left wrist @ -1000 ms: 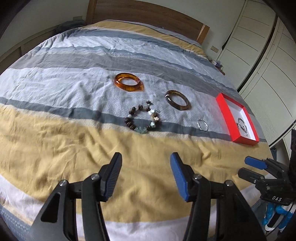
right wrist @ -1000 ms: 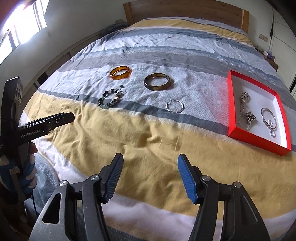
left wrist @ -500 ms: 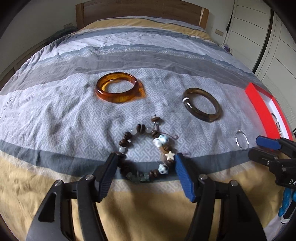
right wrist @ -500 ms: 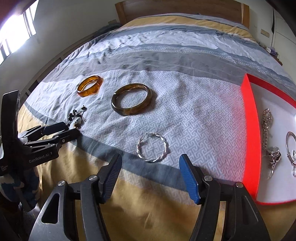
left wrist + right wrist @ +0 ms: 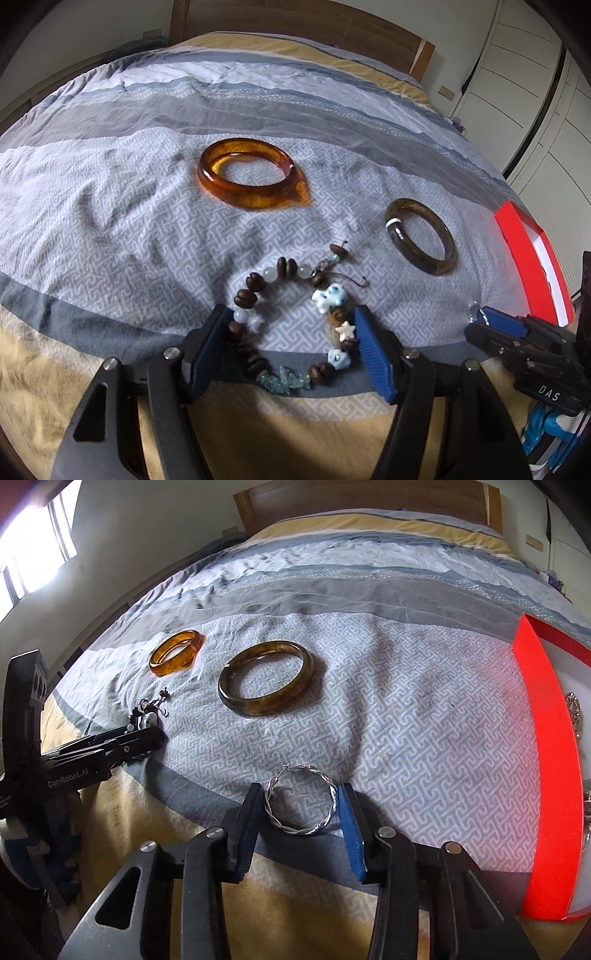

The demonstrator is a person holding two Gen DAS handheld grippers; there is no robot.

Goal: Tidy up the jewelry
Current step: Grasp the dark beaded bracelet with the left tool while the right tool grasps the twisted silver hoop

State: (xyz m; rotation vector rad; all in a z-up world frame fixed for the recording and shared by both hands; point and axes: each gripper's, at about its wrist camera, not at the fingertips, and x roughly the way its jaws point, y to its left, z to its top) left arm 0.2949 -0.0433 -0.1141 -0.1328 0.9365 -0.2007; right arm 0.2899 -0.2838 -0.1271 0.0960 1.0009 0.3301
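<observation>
Two grippers straddle flat-lying pieces near the bed's foot edge: the left gripper, jaws wide, brackets the beaded bracelet, while the right gripper, jaws closing, flanks the twisted silver hoop.

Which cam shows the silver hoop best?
Right wrist: the silver hoop lies whole between the closing right gripper fingers. Left wrist shows only a sliver of it behind that gripper's tip.
</observation>
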